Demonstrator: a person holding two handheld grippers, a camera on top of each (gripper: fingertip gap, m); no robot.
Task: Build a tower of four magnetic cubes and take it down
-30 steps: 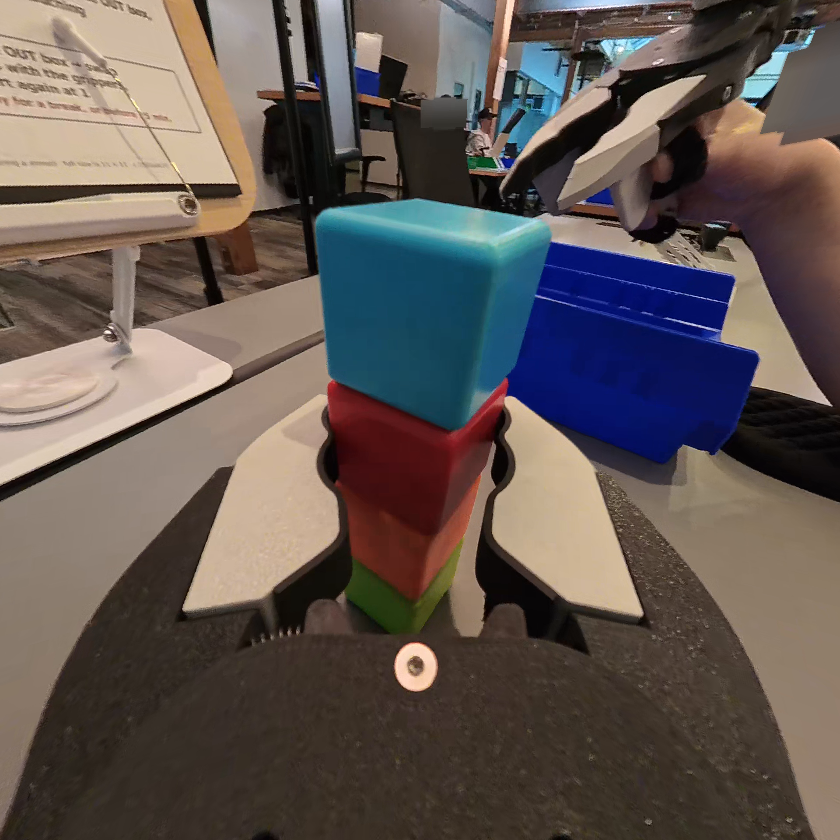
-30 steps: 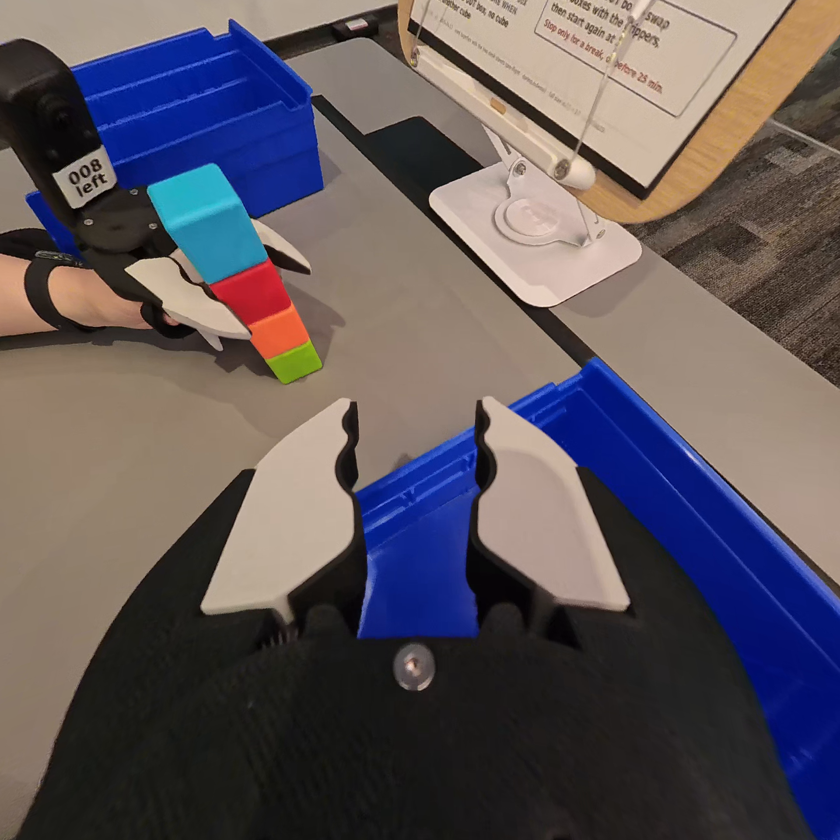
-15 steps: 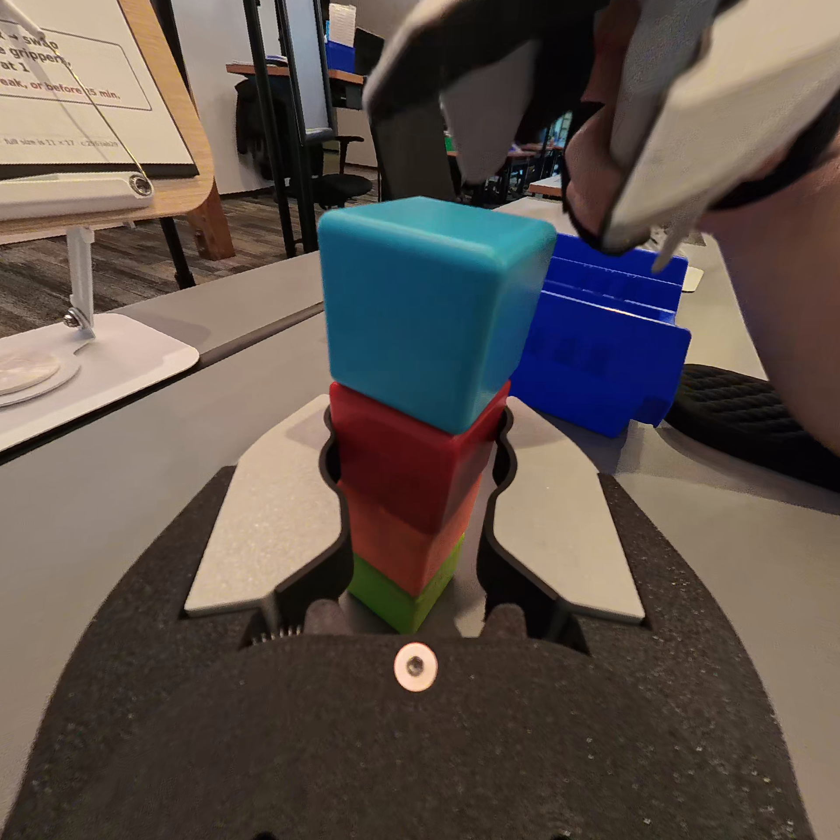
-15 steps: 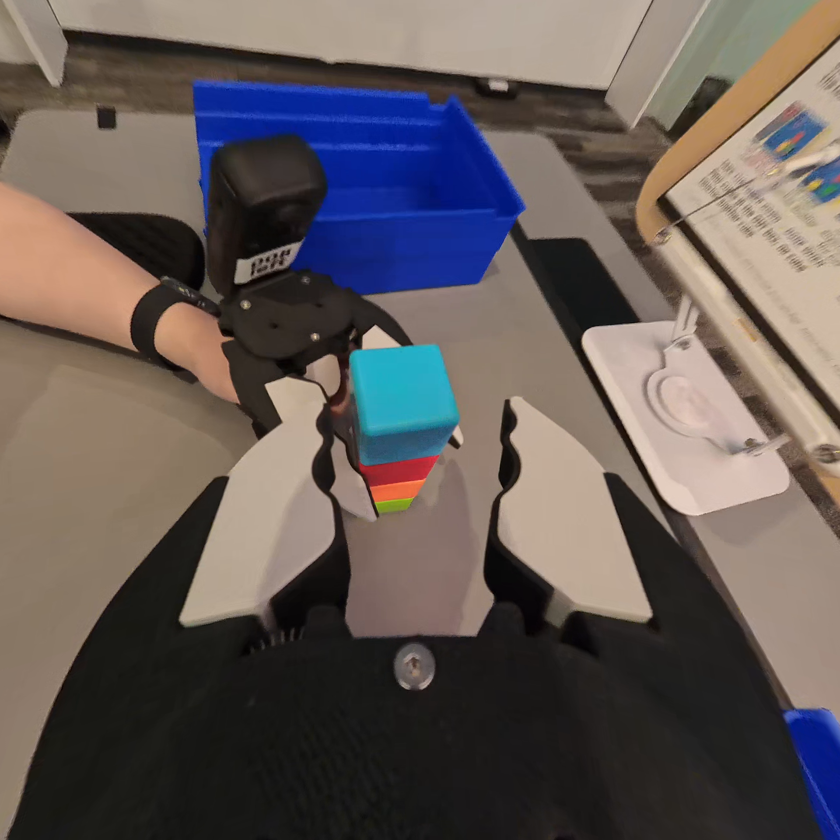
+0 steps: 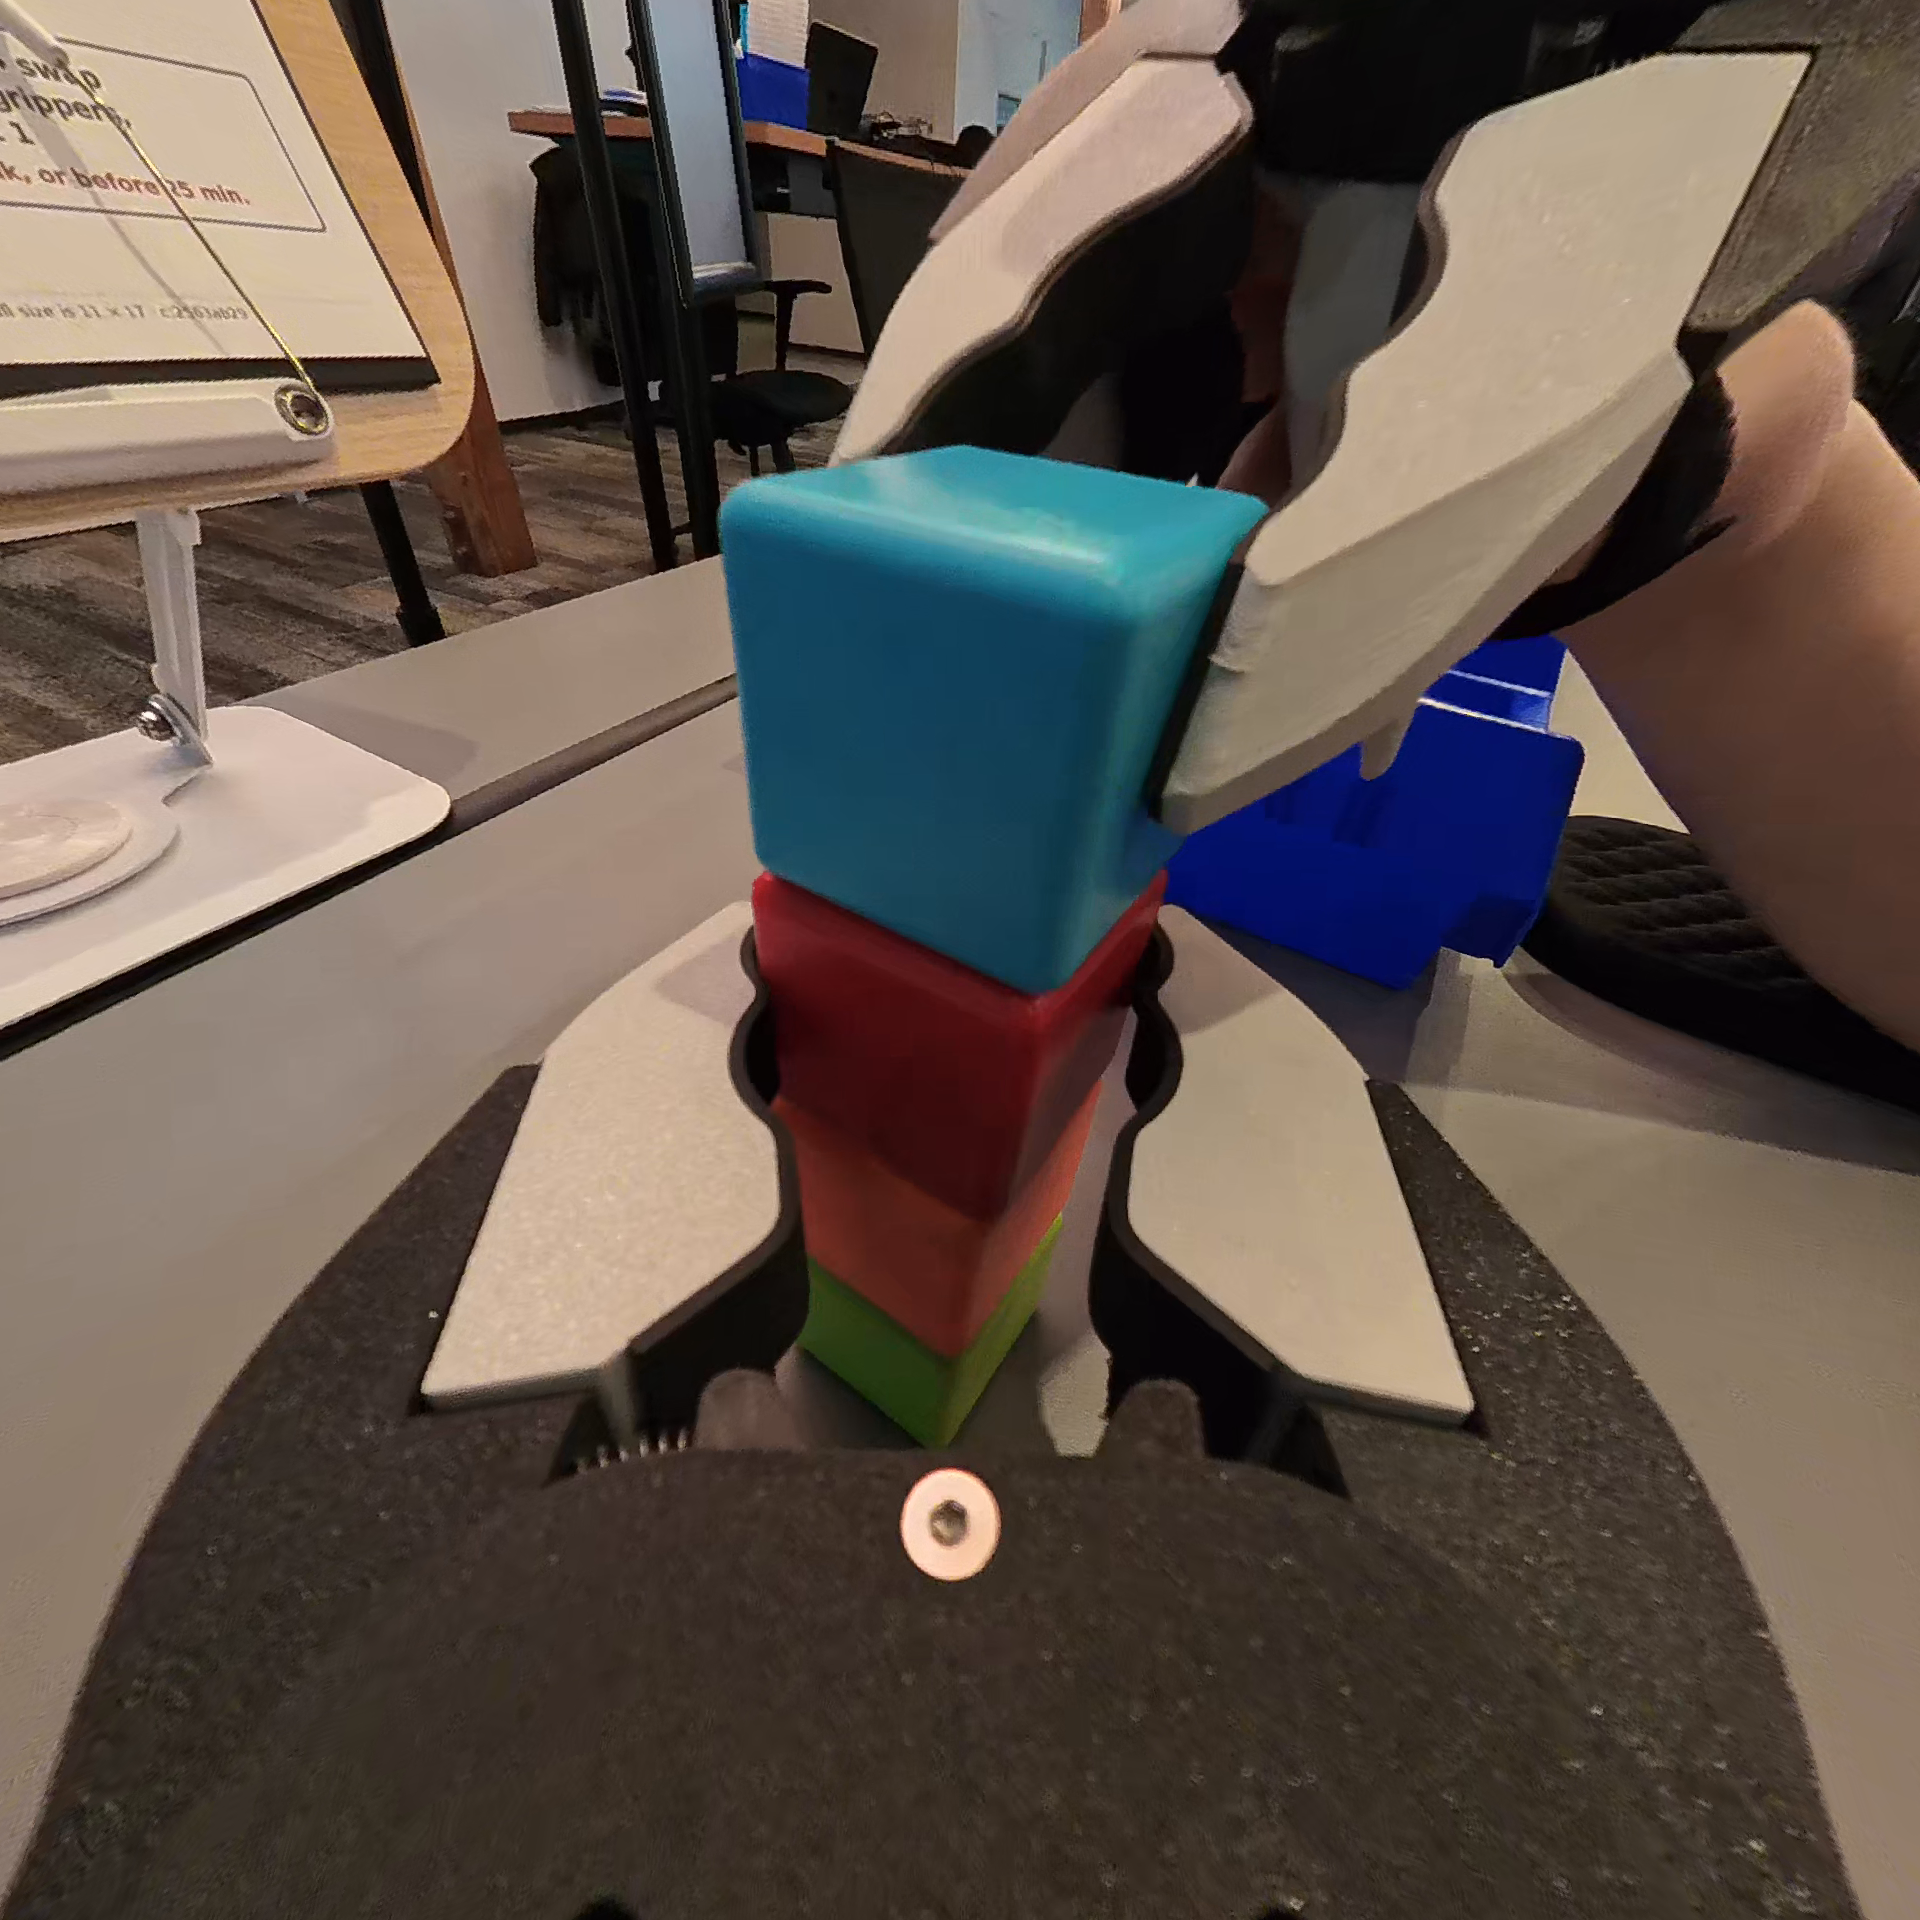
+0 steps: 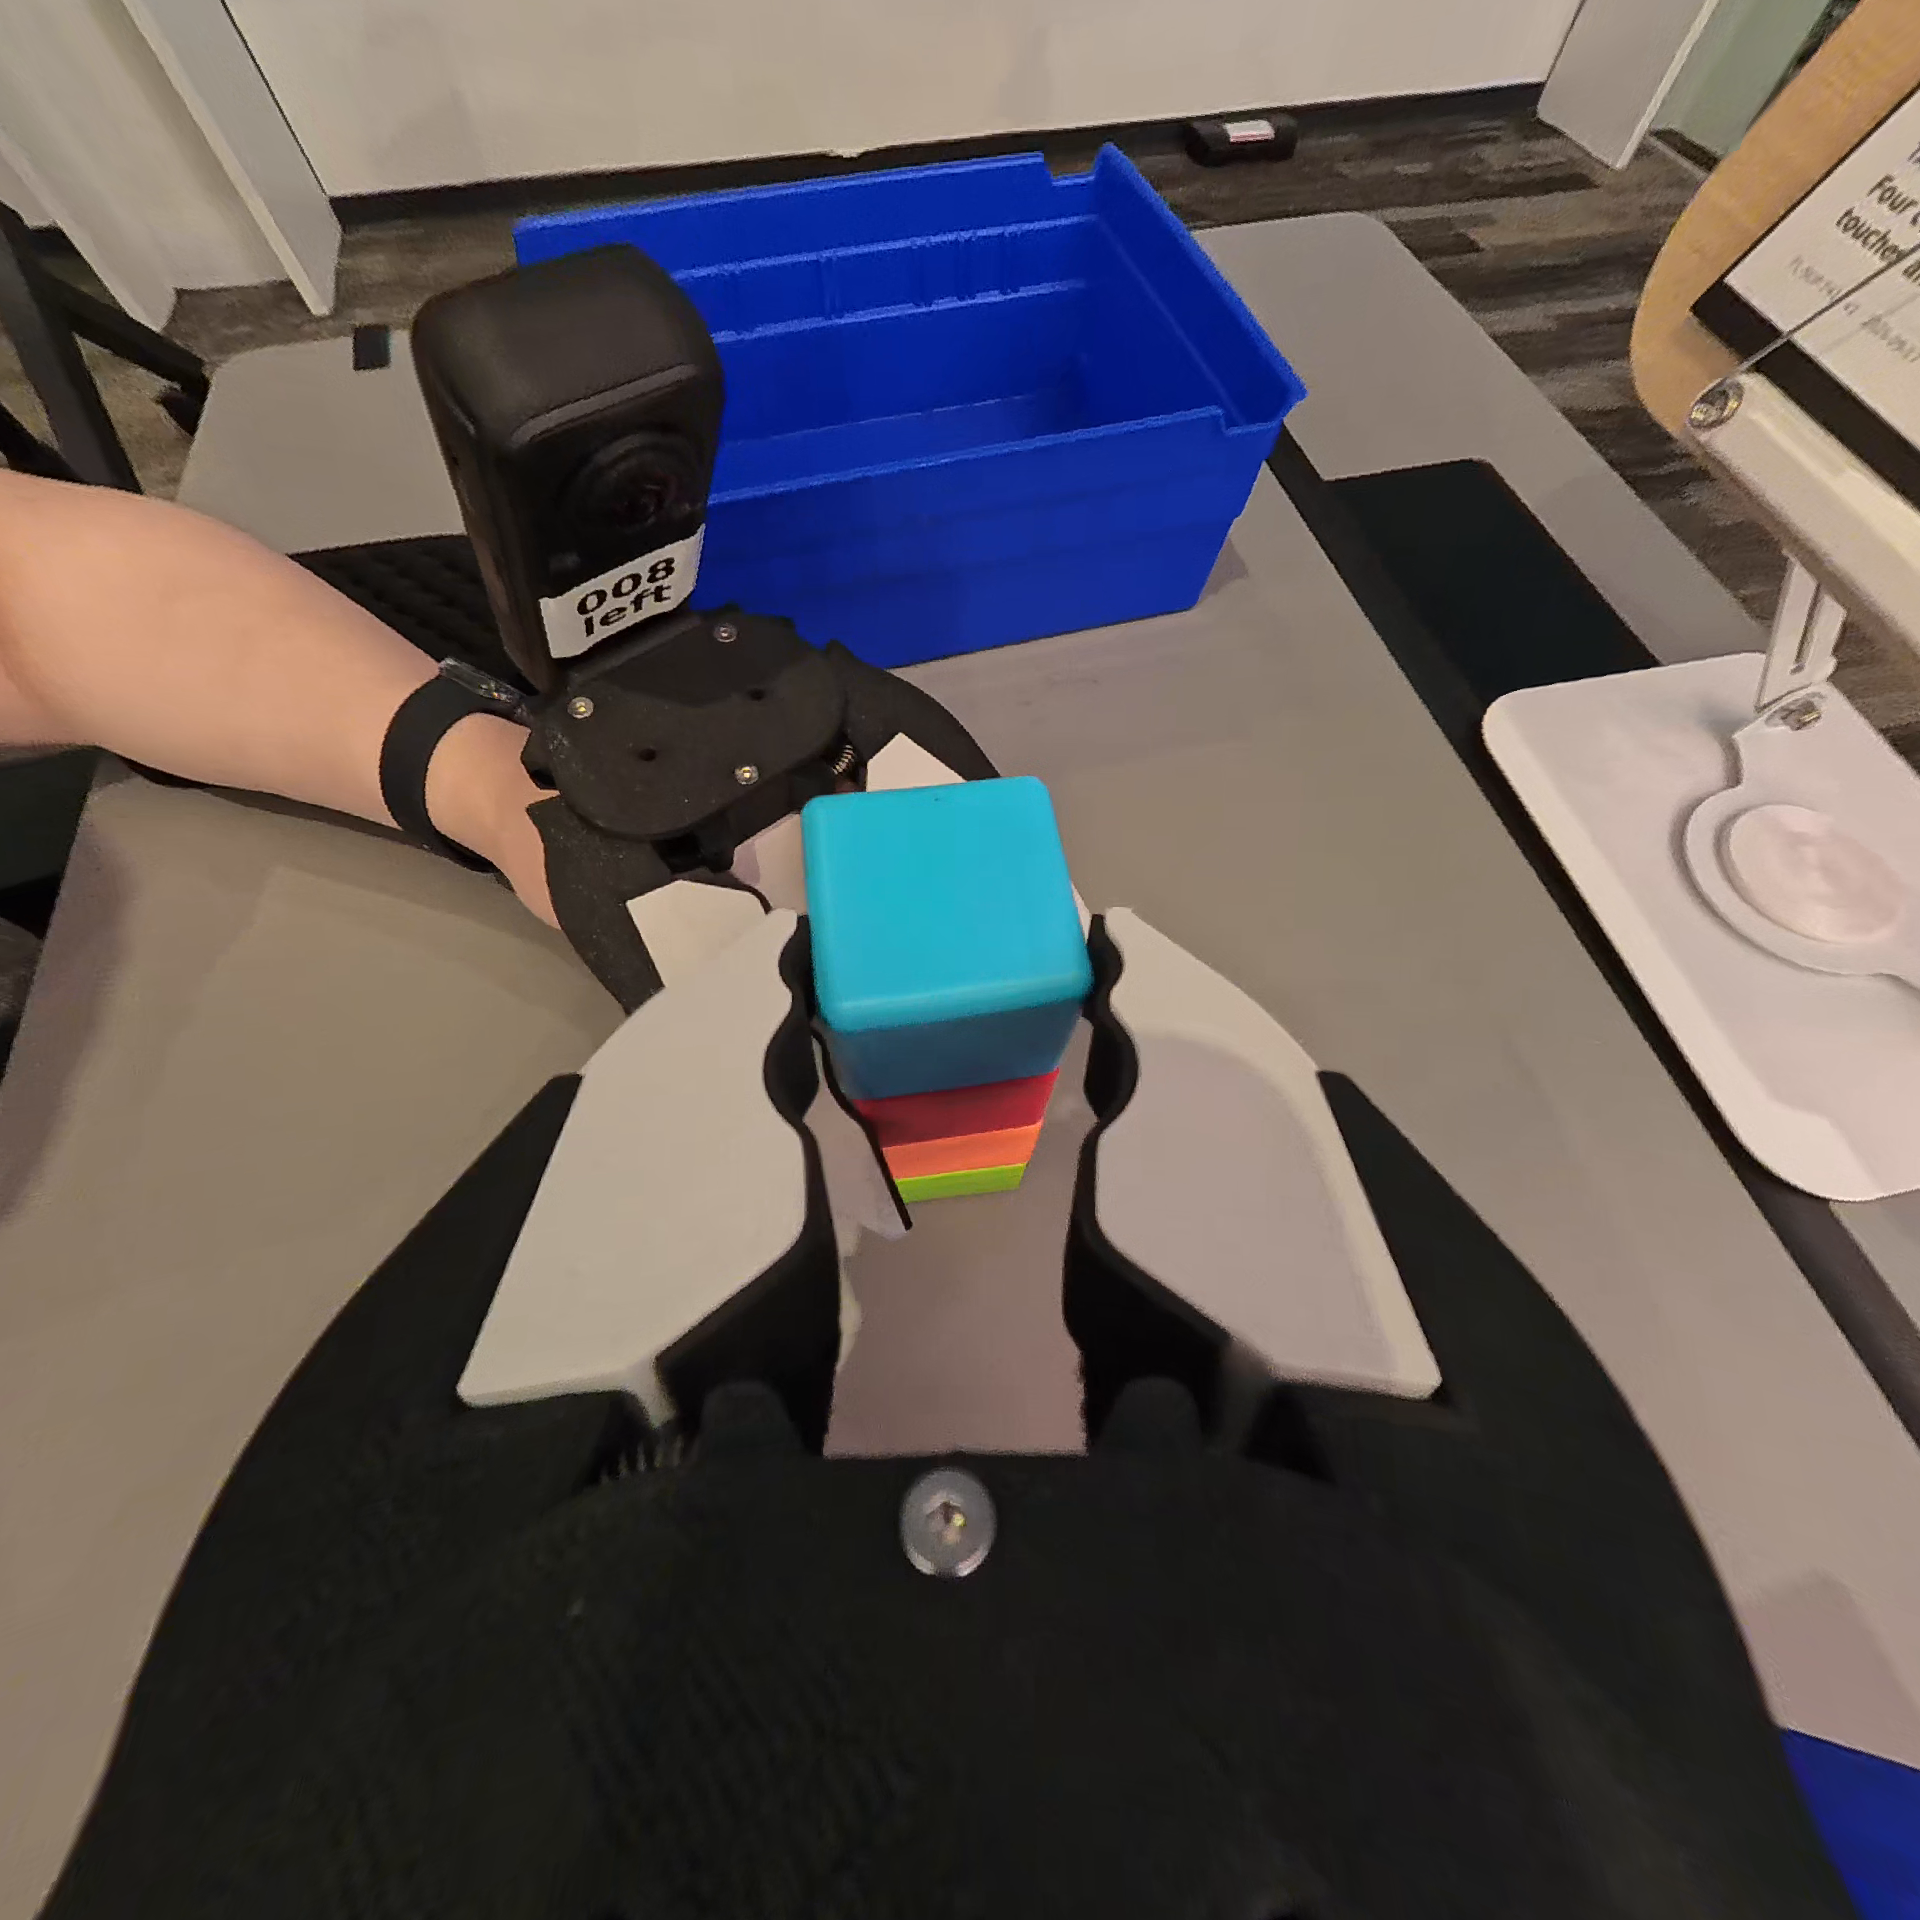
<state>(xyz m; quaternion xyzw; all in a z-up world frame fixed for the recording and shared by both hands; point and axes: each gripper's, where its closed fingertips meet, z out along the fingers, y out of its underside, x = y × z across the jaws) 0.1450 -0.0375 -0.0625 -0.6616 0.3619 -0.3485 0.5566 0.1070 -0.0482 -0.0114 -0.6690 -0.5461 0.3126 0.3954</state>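
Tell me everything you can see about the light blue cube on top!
The light blue cube is smooth, plastic-looking, with rounded edges and a slight shine. It sits upright at the very top of the tower, resting on the red cube, turned a little against it. The right gripper reaches around it from above, one grey finger on each side; one finger presses its side. The left gripper clamps the red cube below.

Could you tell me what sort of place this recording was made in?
Probably an open office or lab set up for data collection: desks and a black office chair stand behind the grey table, which carries a blue plastic bin and a clipboard-style instruction sheet on a white stand.
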